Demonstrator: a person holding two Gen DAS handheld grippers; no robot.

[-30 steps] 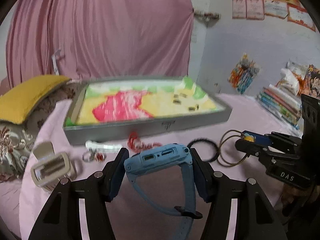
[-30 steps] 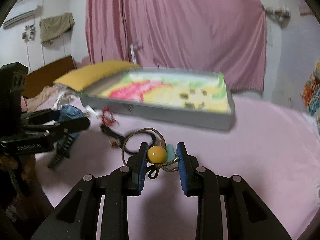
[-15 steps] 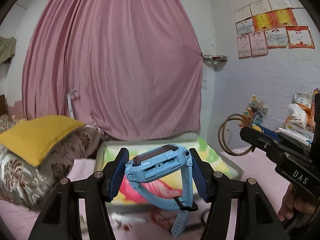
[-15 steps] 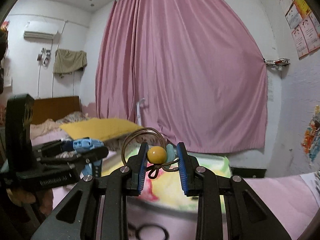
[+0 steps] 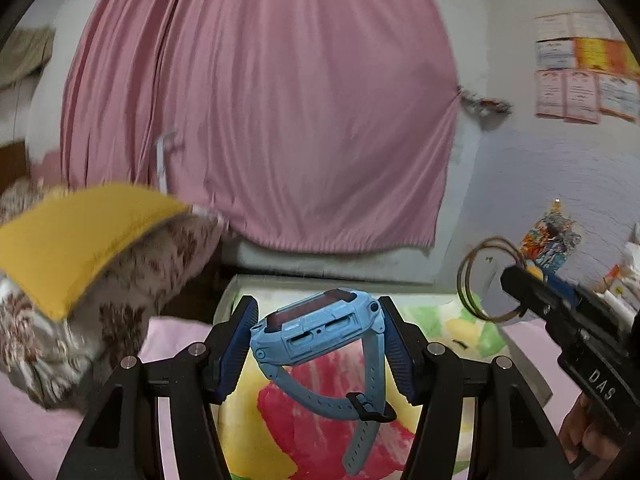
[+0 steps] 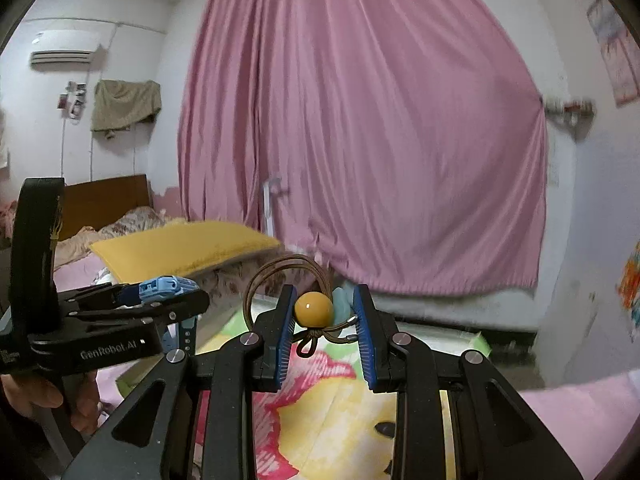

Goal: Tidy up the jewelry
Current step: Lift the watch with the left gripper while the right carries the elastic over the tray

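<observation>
My left gripper (image 5: 318,330) is shut on a blue watch (image 5: 320,332); its strap hangs down over the box. In the right wrist view the left gripper (image 6: 172,300) sits at the left with the watch (image 6: 164,287). My right gripper (image 6: 323,316) is shut on a brown hair tie with a yellow bead (image 6: 314,309) and a pale blue bead. It shows at the right of the left wrist view (image 5: 520,280), the hair tie's loop (image 5: 486,280) sticking out. Both grippers hover over the open grey box with a yellow, red and green lining (image 5: 304,432) (image 6: 340,412).
A yellow pillow on a floral cushion (image 5: 80,240) lies left of the box. A pink curtain (image 5: 260,100) hangs behind. Pink bedding (image 6: 580,408) surrounds the box. Papers (image 5: 580,68) hang on the right wall.
Both grippers have lifted off the bed with their items and moved forward over the box. The jewellery left on the bed has dropped out of sight.
</observation>
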